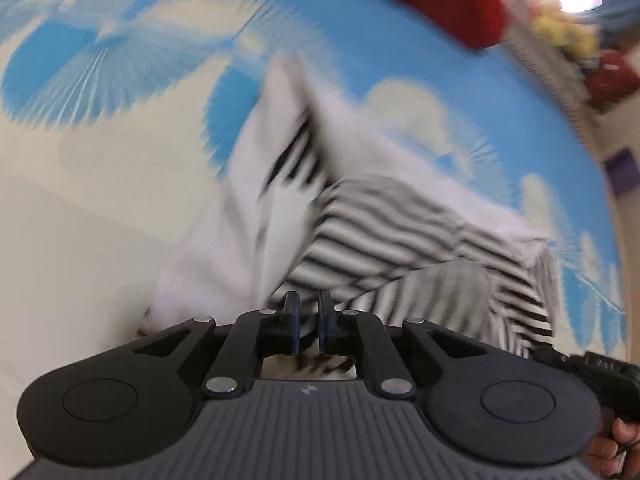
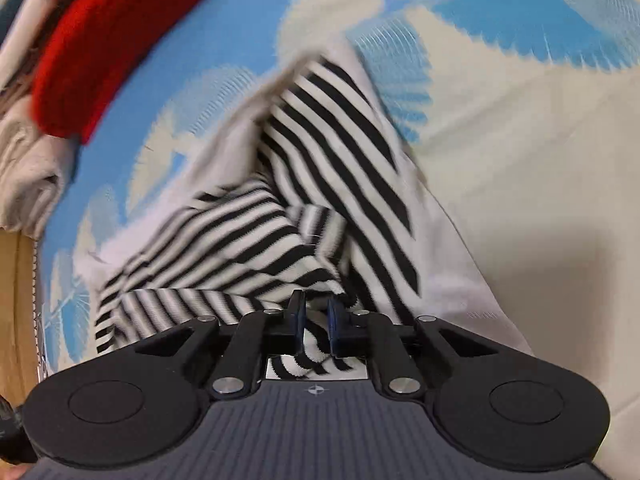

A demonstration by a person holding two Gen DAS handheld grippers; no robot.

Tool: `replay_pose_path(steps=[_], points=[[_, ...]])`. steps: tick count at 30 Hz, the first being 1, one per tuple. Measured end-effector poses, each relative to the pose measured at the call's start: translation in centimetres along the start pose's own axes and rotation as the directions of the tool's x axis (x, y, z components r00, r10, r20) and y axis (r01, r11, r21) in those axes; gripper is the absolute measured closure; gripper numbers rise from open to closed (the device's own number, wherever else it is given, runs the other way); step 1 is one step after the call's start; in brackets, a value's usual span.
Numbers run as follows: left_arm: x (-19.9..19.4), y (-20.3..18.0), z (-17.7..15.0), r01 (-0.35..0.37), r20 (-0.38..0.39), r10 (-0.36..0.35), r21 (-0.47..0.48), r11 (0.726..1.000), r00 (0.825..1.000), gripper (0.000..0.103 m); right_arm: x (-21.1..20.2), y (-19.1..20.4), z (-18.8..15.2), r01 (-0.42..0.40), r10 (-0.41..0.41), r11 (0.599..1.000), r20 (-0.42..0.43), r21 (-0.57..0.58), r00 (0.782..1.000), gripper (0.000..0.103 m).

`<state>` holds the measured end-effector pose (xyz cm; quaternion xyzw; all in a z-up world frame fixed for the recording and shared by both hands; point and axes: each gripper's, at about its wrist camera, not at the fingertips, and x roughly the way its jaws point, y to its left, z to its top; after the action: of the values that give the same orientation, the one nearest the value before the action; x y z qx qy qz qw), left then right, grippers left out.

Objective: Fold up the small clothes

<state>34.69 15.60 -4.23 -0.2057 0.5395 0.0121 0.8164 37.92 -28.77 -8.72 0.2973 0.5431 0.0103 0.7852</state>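
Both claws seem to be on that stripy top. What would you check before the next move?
1. Left gripper closed on the striped garment: ok, fabric sits between its fingers.
2. Right gripper closed on the same garment: ok, striped cloth is pinched.
3. Which edge or corner each holds: cannot tell, the garment is bunched.
4. Garment lying flat for folding: not ok, it is crumpled with its white side turned up.
5. Red cloth clear of the garment: ok, it lies apart.
6. Bare blue-and-cream sheet beside it: ok.
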Motion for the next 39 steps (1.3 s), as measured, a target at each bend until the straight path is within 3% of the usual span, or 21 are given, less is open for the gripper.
replay_pose_path(steps=[2,4,5,7,9,11,13,17,18,21,23,25,28,31,34,36,37,39], points=[[1.4,0.4,-0.9,-0.034,-0.059,0.035,0.017,0.999,0.998,0.094,-0.2,0.6,-0.4,0.005,-0.003,0.999,0.028,-0.053,1.000,0.077],[2.5,1.9,-1.8,-0.093,-0.180,0.084,-0.044,0.995,0.980,0.091,0.5,-0.1,-0.8,0.046,-0.047,0.999,-0.038,-0.028,0.998,0.077],[1.1,2.3,-1.9,-0.099,-0.168,0.083,-0.090,0.991,0.982,0.092,-0.4,-0.7,-1.2,0.050,-0.050,0.998,-0.031,0.022,0.998,0.077],[-4.3,1.6,-1.5,-0.028,-0.033,0.026,-0.063,0.998,0.999,0.089,-3.8,-0.6,-2.2,0.074,-0.076,0.996,0.033,0.055,0.997,0.071],[-9.3,1.1,-1.6,0.040,0.059,-0.039,-0.017,0.999,0.997,0.080,-8.7,0.1,-3.1,0.056,-0.054,0.998,0.118,-0.010,0.991,0.064],[-13.7,1.2,-2.2,0.082,0.107,-0.080,-0.018,0.996,0.991,0.079,-13.6,0.4,-4.0,0.037,-0.023,0.997,0.186,-0.073,0.982,0.058],[-16.5,1.5,-3.9,0.095,0.122,-0.095,0.003,0.995,0.988,0.075,-17.9,-0.1,-5.2,0.032,-0.001,0.992,0.249,-0.119,0.968,0.052],[-18.7,2.2,-10.4,0.065,0.105,-0.073,0.078,0.995,0.992,0.053,-23.5,-3.6,-9.9,0.029,0.024,0.987,0.320,-0.159,0.947,0.042],[-18.5,3.0,-12.2,0.052,0.102,-0.060,0.081,0.995,0.993,0.051,-23.8,-4.6,-11.2,0.029,0.027,0.986,0.321,-0.166,0.947,0.040],[-16.2,5.0,-18.0,0.021,0.069,-0.025,0.060,0.998,0.997,0.032,-22.2,-8.6,-15.3,0.048,-0.002,0.988,0.296,-0.148,0.955,0.040],[-14.2,6.4,-20.9,-0.016,0.050,0.013,0.049,0.999,0.999,0.028,-20.6,-11.4,-18.1,0.059,-0.031,0.993,0.249,-0.105,0.968,0.040],[-12.5,7.2,-21.6,-0.085,0.001,0.085,0.036,0.996,0.996,0.028,-18.8,-12.7,-19.6,0.058,-0.047,0.997,0.184,-0.055,0.982,0.040],[-12.4,7.4,-21.3,-0.063,0.036,0.062,0.037,0.997,0.997,0.019,-16.9,-12.4,-20.3,0.056,-0.046,0.996,0.135,-0.071,0.990,0.038],[-11.0,7.9,-21.2,-0.069,-0.019,0.069,0.001,0.998,0.997,0.018,-15.1,-11.9,-20.6,0.102,-0.090,0.983,0.083,-0.153,0.992,0.034],[-9.3,8.0,-21.9,-0.081,-0.104,0.077,-0.033,0.996,0.992,0.019,-13.6,-12.6,-20.9,0.138,-0.136,0.984,0.026,-0.117,0.990,0.034],[-8.6,8.3,-22.7,-0.120,-0.121,0.116,-0.027,0.992,0.986,0.024,-13.1,-12.9,-21.2,0.147,-0.147,0.985,0.006,-0.090,0.989,0.034],[-8.3,8.6,-23.0,-0.139,-0.119,0.135,-0.026,0.990,0.984,0.032,-12.9,-12.9,-21.4,0.153,-0.153,0.985,0.002,-0.082,0.988,0.034],[-8.8,8.9,-23.6,-0.138,-0.085,0.136,-0.015,0.990,0.987,0.058,-12.8,-12.8,-21.8,0.162,-0.163,0.983,-0.004,-0.086,0.987,0.034]])
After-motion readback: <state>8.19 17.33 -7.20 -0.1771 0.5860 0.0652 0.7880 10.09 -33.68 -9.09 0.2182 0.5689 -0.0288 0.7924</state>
